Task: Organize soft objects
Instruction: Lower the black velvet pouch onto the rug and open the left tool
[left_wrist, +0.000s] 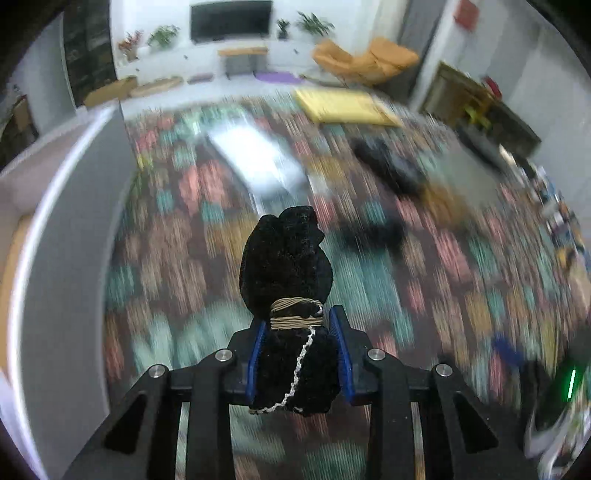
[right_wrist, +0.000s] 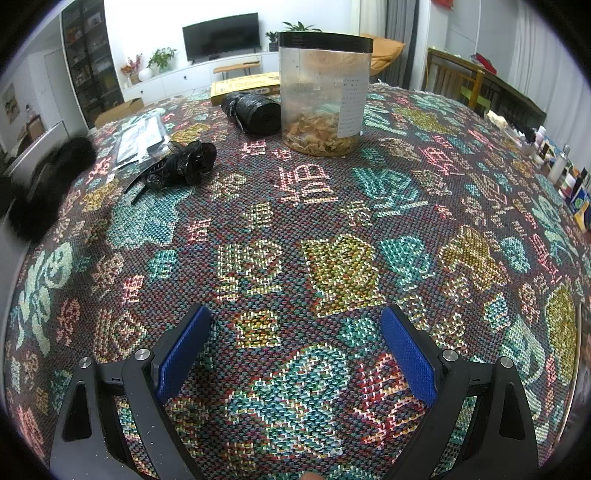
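Left wrist view: the left gripper (left_wrist: 297, 349) has its blue pads closed tight on a black fuzzy soft bundle (left_wrist: 286, 266), bound round its waist with tan cord and trailing a thin white braided string. The bundle stands up between the jaws, clear of the table. All behind it is smeared with blur; the woven tablecloth (left_wrist: 177, 236) spreads ahead, with a pale flat thing and some dark shapes on it too blurred to name. A white wall panel (left_wrist: 70, 229) runs just beside the table's left edge.

Right wrist view: the right gripper (right_wrist: 295, 354) hangs with its jaws spread wide and nothing between them, over a broad bare stretch at the table's near edge. The cloth is coarse cross-stitch weave in teal, gold, pink and red on dark ground. Toward the far edge stands a clear round jar (right_wrist: 323, 92) with a black lid, holding pale dried pieces; touching it on the left lies a black roll (right_wrist: 253, 110) on its side. A black ruffled hair clip (right_wrist: 184, 164) lies toward the far left corner. A yellow box (right_wrist: 243, 88) sits behind, a television (right_wrist: 221, 35) on the room's far wall.
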